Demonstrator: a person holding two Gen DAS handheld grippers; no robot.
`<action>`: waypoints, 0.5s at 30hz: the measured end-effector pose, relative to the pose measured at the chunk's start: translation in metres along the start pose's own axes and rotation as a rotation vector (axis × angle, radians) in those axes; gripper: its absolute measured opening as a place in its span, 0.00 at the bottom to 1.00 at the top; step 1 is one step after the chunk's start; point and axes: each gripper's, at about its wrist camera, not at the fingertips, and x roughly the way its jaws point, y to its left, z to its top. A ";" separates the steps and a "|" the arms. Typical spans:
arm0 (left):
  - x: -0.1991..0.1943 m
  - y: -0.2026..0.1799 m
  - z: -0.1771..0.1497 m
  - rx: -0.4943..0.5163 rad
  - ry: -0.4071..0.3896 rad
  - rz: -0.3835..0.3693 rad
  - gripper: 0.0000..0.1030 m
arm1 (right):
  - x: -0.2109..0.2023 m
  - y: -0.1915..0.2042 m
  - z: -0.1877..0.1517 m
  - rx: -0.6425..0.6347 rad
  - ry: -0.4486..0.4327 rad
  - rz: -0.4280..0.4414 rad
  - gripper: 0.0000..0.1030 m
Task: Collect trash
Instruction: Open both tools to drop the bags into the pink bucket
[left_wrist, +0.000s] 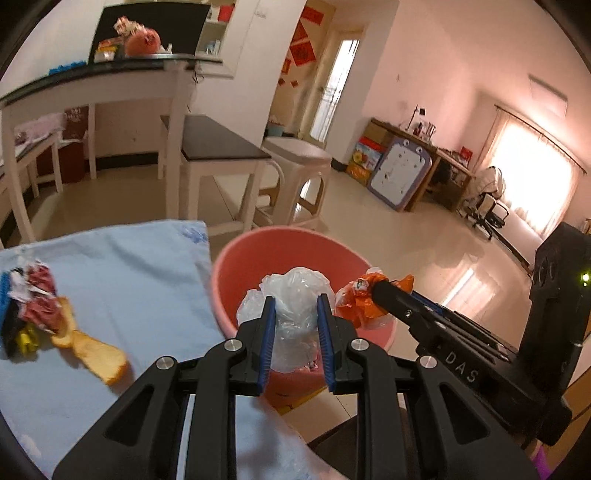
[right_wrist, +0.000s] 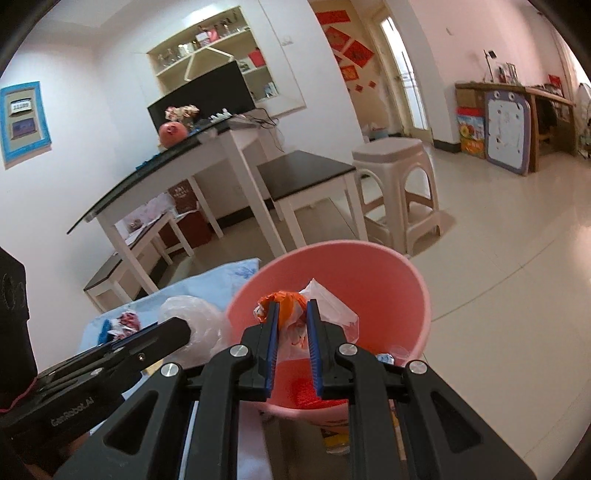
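A clear plastic bag (left_wrist: 295, 314), crumpled into a loose ball, is clamped between the blue pads of the left gripper (left_wrist: 296, 321) and held over the open mouth of a pink bucket (left_wrist: 236, 258). Just to its right, the right gripper (right_wrist: 291, 325) is clenched on an orange and white plastic bag (right_wrist: 286, 314), also crumpled, and also hanging above the bucket's opening. Neither piece has been let go.

The task looks to be partway through. Two pieces of trash are at the bin and only need dropping.

The bucket stands on the tiled floor, right against the edge of the desk. Inside it, the right wrist view shows a red patch low down and a small bluish scrap near the bottom. What these are is hard to tell, and the held bags hide much of the interior.

More trash remains on the desk (left_wrist: 129, 266), which is covered with a pale blue cloth. At its far left edge lies a heap of crumpled wrappers (left_wrist: 33, 306) in red, white, black, blue and yellow. Touching that heap is a strip of orange peel (left_wrist: 92, 350), curling toward the camera. These are well apart from the bucket and would need further trips.
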 end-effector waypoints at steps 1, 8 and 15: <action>0.008 -0.001 -0.001 -0.001 0.013 0.002 0.21 | 0.004 -0.004 0.000 0.006 0.007 -0.004 0.14; 0.033 0.000 -0.004 -0.014 0.045 0.016 0.22 | 0.023 -0.024 -0.006 0.028 0.046 -0.018 0.14; 0.040 0.006 -0.001 -0.036 0.062 -0.003 0.37 | 0.032 -0.027 -0.009 0.044 0.061 -0.037 0.39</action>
